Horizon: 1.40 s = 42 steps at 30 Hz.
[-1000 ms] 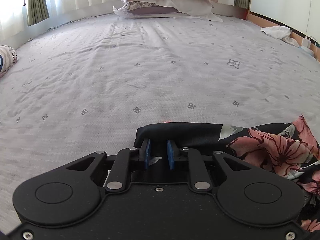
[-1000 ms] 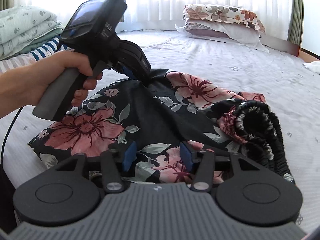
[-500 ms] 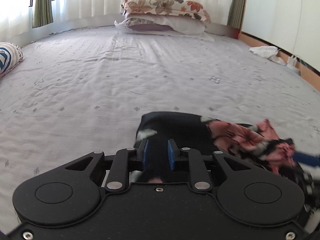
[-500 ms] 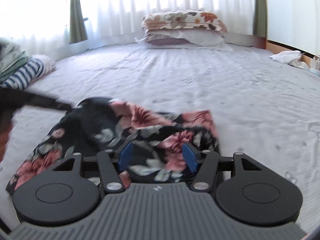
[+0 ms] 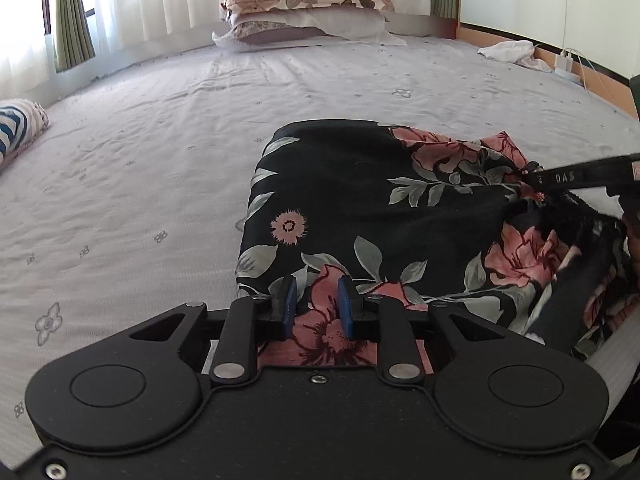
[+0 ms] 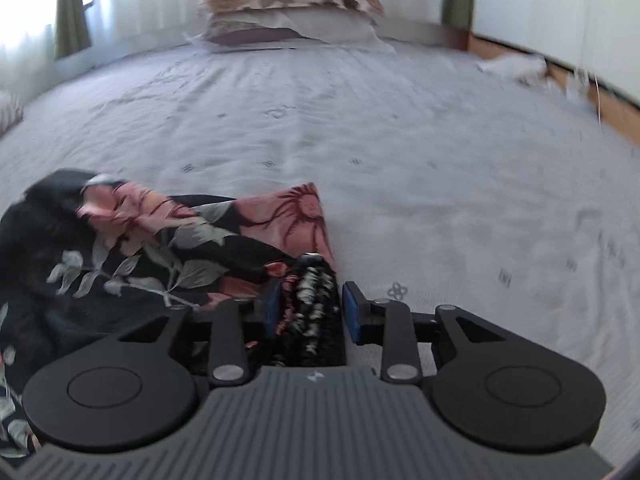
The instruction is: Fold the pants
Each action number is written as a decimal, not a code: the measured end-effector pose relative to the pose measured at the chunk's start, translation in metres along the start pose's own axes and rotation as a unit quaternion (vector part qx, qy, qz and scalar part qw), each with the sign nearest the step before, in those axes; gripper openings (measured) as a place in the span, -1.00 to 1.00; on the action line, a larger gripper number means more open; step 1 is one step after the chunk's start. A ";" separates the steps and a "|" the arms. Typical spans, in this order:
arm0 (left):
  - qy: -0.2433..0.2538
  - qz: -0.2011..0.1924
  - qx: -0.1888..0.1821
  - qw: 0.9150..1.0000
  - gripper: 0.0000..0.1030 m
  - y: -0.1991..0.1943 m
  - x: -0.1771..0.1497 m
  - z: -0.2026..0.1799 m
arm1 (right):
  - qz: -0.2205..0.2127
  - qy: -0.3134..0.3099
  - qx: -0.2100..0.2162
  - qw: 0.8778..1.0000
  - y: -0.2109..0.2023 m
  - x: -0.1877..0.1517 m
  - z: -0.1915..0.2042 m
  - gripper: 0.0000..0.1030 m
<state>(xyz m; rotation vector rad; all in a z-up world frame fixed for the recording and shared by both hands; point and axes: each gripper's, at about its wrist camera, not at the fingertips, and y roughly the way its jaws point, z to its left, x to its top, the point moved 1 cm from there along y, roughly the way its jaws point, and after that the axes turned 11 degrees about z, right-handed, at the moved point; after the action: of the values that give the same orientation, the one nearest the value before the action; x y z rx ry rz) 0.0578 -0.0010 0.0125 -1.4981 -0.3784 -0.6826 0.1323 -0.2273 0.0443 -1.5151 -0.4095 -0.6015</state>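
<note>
The black pants with pink flowers (image 5: 360,208) lie partly folded on the grey bed sheet (image 5: 160,140). My left gripper (image 5: 317,308) hovers over their near edge, jaws apart, with the cloth lying between and under the blue pads. My right gripper (image 6: 310,312) has its jaws apart around the bunched elastic waistband (image 6: 310,300); the pads do not press it. The pants also show in the right wrist view (image 6: 132,248), blurred. The right gripper's finger (image 5: 580,178) reaches in from the right in the left wrist view.
Stacked floral pillows (image 5: 304,0) lie at the head of the bed. A striped roll (image 5: 16,132) sits at the left edge. A white cloth (image 5: 508,50) and charger cables (image 5: 568,66) lie at the far right by the wooden bed frame.
My left gripper opened wider and drew back to the pants' near edge. My right gripper moved right and down onto the waistband end. The pants now lie flatter.
</note>
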 end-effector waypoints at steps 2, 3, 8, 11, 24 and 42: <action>-0.001 0.000 0.000 1.000 -0.39 -0.005 -0.001 -0.002 | -0.008 0.003 0.008 1.000 -0.008 -0.002 -0.001 0.28; -0.005 0.000 -0.008 1.000 -0.30 -0.009 -0.002 -0.003 | -0.016 0.003 0.006 1.000 -0.015 -0.005 -0.001 0.35; -0.015 -0.019 -0.032 0.999 0.10 -0.036 -0.007 -0.005 | -0.064 -0.004 0.028 0.998 -0.066 -0.027 0.003 0.58; -0.024 -0.025 -0.039 0.999 0.49 -0.051 -0.015 -0.007 | -0.083 -0.010 0.038 0.996 -0.097 -0.051 0.010 0.67; -0.083 0.038 -0.045 0.995 0.84 -0.068 -0.067 -0.014 | -0.063 -0.084 0.020 0.994 -0.131 -0.141 0.049 0.82; -0.063 0.050 0.009 0.997 1.00 -0.050 -0.067 -0.026 | -0.022 -0.067 0.002 0.998 -0.106 -0.146 0.050 1.00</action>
<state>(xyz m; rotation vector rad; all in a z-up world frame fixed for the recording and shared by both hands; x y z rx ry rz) -0.0295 -0.0119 0.0079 -1.5372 -0.4023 -0.5059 -0.0413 -0.1568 0.0428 -1.5503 -0.5474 -0.5337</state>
